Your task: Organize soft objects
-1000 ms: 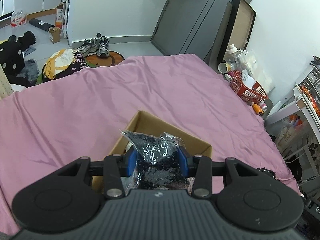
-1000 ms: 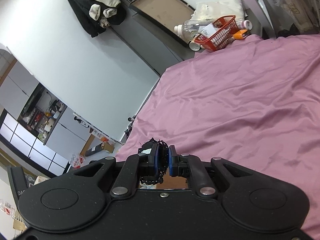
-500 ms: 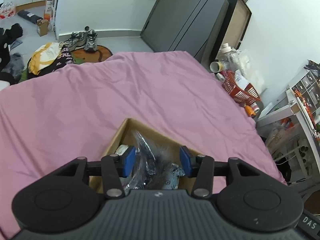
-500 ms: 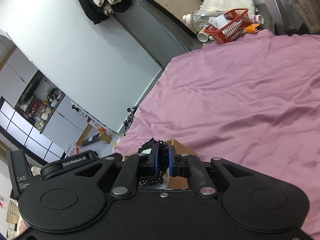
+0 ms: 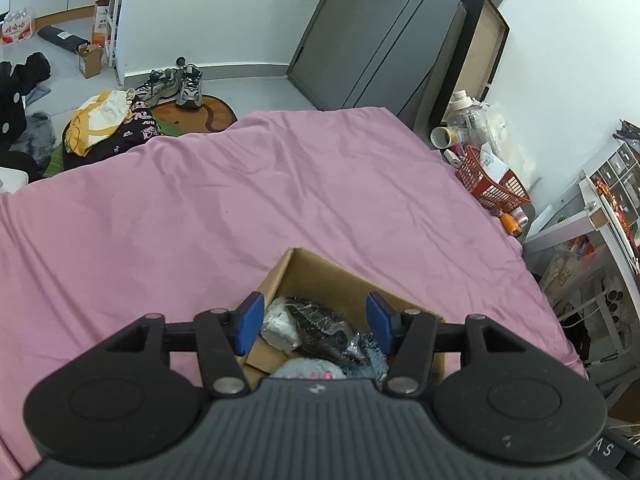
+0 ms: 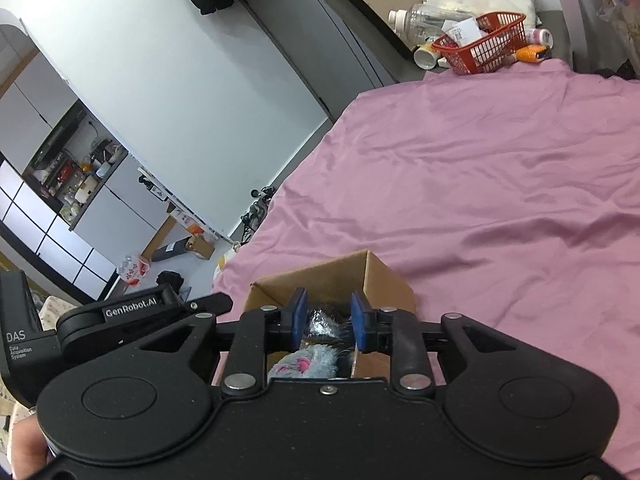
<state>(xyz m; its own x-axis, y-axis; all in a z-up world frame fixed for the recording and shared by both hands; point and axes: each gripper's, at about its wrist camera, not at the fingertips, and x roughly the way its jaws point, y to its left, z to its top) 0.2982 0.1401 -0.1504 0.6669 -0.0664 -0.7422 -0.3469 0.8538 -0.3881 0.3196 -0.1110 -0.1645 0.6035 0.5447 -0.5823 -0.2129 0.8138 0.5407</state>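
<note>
An open cardboard box (image 5: 320, 276) sits on the pink bedsheet (image 5: 240, 208). Inside lie a black item in a shiny clear bag (image 5: 320, 328) and a grey plush with pink patches (image 5: 308, 370). My left gripper (image 5: 315, 322) hovers over the box; its jaws are opening, and the bag lies loose below and between the blue pads, which do not press it. In the right wrist view the box (image 6: 332, 272) is just ahead of my right gripper (image 6: 328, 319). Its jaws are opening too, with nothing pinched; the bag and the plush (image 6: 304, 362) show through the gap.
A red basket (image 5: 492, 184) with bottles and cups stands past the bed's far right corner. Shelving (image 5: 608, 216) lines the right side. Clothes and shoes (image 5: 176, 88) lie on the floor beyond the bed's far left. The left gripper's black housing (image 6: 120, 316) is close on the right gripper's left.
The left jaws spread and let go of the bagged black item, which dropped into the box. The right jaws parted and the small black tangle they held has gone from between them.
</note>
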